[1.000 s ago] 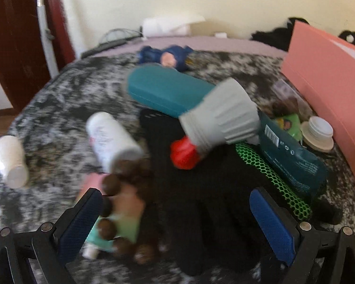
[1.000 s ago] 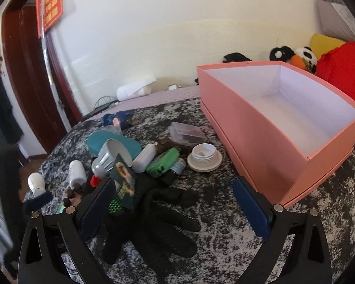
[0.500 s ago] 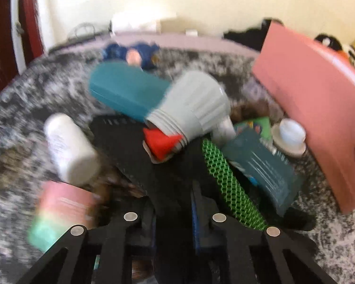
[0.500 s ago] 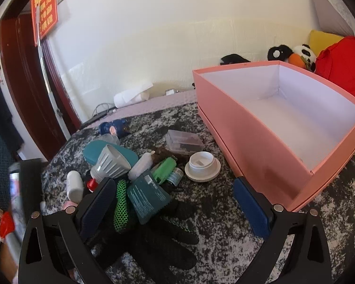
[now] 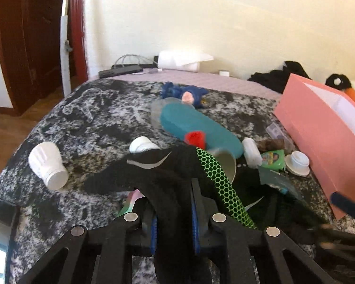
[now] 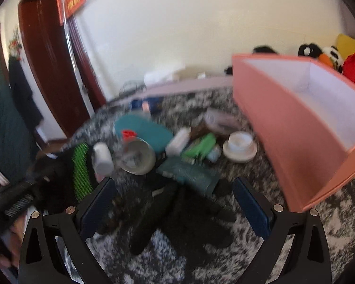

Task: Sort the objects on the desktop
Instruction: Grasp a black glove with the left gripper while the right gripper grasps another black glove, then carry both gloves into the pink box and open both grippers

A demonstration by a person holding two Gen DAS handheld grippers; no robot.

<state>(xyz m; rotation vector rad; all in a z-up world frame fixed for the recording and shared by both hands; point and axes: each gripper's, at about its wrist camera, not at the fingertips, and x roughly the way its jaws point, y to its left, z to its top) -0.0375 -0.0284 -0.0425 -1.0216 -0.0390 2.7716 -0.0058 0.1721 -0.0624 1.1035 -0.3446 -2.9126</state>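
Observation:
My left gripper (image 5: 174, 203) is shut on a black glove (image 5: 158, 172) with a green honeycomb stripe and holds it lifted above the table; the same glove shows at the left of the right wrist view (image 6: 66, 172). A second black glove (image 6: 177, 215) lies flat on the marbled table, between the fingers of my right gripper (image 6: 175, 208), which is open and empty above it. The pink box (image 6: 303, 127) stands open and empty at the right.
A pile lies mid-table: a teal case (image 5: 196, 125), a grey cup (image 6: 137, 153), white bottles (image 5: 47, 165), a green packet (image 5: 273, 158), a teal pouch (image 6: 189, 172), a white lid (image 6: 240, 144), a blue doll (image 5: 184, 93). A door is at the left.
My left gripper closed on the striped black glove and lifted it off the pile. The grey cup rolled over. My right gripper moved closer over the other glove.

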